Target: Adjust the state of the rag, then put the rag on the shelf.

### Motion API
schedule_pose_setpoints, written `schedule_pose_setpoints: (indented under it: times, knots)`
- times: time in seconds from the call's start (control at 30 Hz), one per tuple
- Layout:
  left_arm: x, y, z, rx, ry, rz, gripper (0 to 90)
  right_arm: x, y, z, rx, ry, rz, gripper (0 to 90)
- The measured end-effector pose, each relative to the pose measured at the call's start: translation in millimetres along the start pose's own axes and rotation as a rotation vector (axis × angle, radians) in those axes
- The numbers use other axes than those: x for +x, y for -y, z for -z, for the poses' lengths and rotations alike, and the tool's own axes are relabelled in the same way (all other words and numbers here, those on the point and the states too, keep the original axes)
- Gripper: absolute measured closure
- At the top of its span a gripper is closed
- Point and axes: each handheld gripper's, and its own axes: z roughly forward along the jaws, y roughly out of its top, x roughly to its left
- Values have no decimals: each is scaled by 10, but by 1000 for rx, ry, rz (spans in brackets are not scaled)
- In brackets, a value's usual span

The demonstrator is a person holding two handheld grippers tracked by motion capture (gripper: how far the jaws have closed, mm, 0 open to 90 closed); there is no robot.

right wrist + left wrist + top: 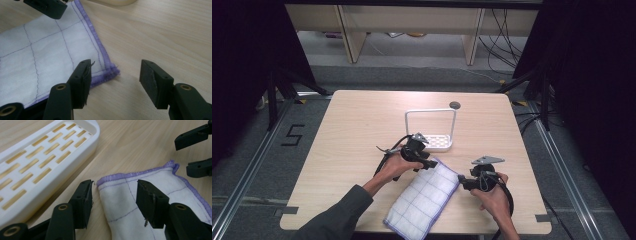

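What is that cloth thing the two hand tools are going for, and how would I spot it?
On the light wooden table, look at the near edge, in front of the white slotted plastic rack. The cloth lies flat there between the left gripper and right gripper. It is the one soft thing: white, gridded with thin lines, hemmed in purple.

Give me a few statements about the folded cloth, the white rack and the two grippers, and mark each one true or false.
1. The white cloth with purple edging lies flat on the light wooden table. True.
2. The left gripper is clamped shut on the cloth. False: its jaws stand open around a corner.
3. The white slotted plastic rack sits on top of the cloth. False: it stands beside it on the table.
4. The right gripper is open at another cloth corner. True.
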Motion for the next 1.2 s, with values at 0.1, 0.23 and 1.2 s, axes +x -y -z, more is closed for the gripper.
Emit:
schedule_pose_setpoints:
  times: [0.1,0.23,1.2]
  knots:
    - [-27,-45,-52,4,-5,-4,488,11,0,-7,13,11,-2,439]
    - [-16,-73,-102,18,-12,7,524,12,2,-12,25,10,-9,439]
    - [-39,-98,-71,47,-13,-84,859,114,-50,-159,19,-21,106,860]
